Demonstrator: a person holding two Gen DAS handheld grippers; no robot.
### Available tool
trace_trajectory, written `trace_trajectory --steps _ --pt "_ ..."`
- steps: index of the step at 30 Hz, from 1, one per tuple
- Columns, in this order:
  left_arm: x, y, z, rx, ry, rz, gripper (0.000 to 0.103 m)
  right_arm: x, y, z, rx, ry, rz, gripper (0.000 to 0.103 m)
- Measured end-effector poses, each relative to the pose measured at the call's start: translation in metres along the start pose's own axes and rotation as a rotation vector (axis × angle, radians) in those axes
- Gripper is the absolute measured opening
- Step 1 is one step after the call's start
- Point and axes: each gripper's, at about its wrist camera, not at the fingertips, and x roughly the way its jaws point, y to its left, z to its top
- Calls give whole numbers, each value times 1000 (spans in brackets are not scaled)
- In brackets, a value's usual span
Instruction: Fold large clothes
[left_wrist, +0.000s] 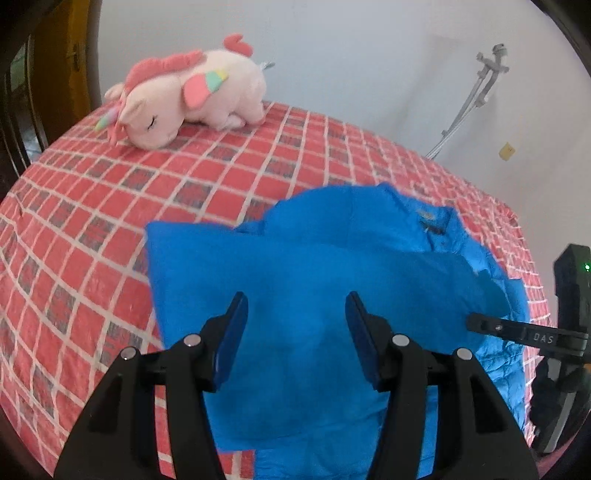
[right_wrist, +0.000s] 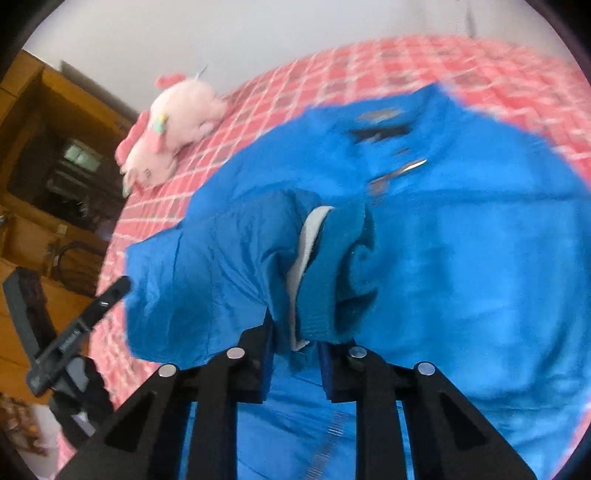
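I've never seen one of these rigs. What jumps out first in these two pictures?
A bright blue jacket sprawls across a bed with a red checked cover, filling most of both views. A pink plush unicorn lies at the far end by the white wall. The right gripper has its fingers pinched on the jacket's cuff, while the left gripper hangs open above the fabric.

Bed (left_wrist: 110, 229): red cover with white grid lines and grey squares. Pink plush unicorn (left_wrist: 184, 99) lies on its side near the far left corner of the bed, head toward the left edge, pastel horn and wing visible. White wall (left_wrist: 351, 66) behind the bed; grey bracket with cables (left_wrist: 476, 92) mounted on it, small yellow tag (left_wrist: 506, 150) below. Wooden shelving (right_wrist: 48, 155) stands off the bed's left side.
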Motion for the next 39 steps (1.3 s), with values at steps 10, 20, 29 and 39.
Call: trace_trajectory --steps 10,20,29,39 --pt "32 -45 -2 82 54 -27 54 -96 -115 -12 187 -133 -238 20" --pt "82 -46 -12 95 153 12 55 -64 -158 -29 257 -64 -188 24" --pt "31 -64 -7 130 83 11 59 -127 -122 -42 186 -232 -383 43" --pt "76 -91 -32 224 175 40 59 -52 -98 -36 52 -84 -338 42"
